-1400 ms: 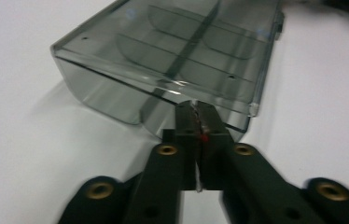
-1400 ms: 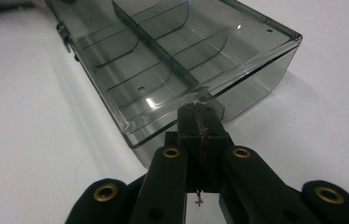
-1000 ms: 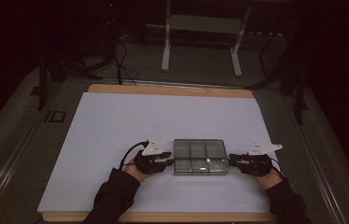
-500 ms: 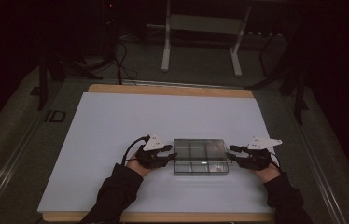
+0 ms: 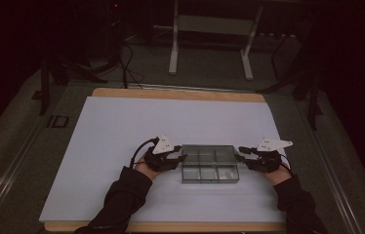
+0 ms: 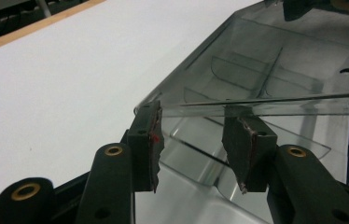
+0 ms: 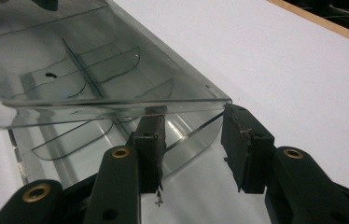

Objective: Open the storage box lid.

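L hand-held gripper (image 5: 179,157) & R hand-held gripper (image 5: 241,155): jaws apart at clear divided box (image 5: 210,163) ends on table (image 5: 122,126). Close both evenly, lift level.

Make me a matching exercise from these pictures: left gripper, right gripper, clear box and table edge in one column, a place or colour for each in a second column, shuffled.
Column one:
1. left gripper
2. right gripper
3. clear box
4. table edge

Column two:
A. light wood
B. at the box's right end
C. see-through, split into compartments
D. at the box's left end

Pairs: 1-D, 2-B, 3-C, 4-A
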The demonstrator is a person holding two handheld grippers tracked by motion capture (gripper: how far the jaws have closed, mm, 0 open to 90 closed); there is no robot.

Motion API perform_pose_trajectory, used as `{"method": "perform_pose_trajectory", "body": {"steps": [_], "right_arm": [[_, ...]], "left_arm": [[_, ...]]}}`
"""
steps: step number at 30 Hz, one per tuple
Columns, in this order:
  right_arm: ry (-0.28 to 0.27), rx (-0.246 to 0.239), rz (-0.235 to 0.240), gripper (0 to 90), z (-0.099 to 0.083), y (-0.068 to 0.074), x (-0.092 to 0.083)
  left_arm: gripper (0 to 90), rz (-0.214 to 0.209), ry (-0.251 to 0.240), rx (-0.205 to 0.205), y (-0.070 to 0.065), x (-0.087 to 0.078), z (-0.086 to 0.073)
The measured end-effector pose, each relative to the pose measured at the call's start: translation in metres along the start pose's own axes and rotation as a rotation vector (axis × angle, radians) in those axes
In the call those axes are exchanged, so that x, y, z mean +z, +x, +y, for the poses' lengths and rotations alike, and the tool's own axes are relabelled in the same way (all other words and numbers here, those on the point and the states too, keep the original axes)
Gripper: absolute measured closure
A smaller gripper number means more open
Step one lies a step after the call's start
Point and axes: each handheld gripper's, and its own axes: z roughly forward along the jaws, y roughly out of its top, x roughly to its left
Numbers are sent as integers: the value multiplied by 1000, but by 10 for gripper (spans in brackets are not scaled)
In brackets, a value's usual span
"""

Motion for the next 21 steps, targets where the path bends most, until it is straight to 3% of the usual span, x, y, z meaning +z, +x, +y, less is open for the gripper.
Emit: {"method": "perform_pose_trajectory", "body": {"steps": [8,15,21], "right_arm": [[-15,2,-13,660,6,-1,5],[-30,19,-17,745,10,-5,8],[-54,40,-49,754,15,-7,11]], "left_arm": [[652,5,-32,-14,4,3,2],[717,53,-64,-16,7,7,5],[749,89,-75,-50,11,13,6]]}}
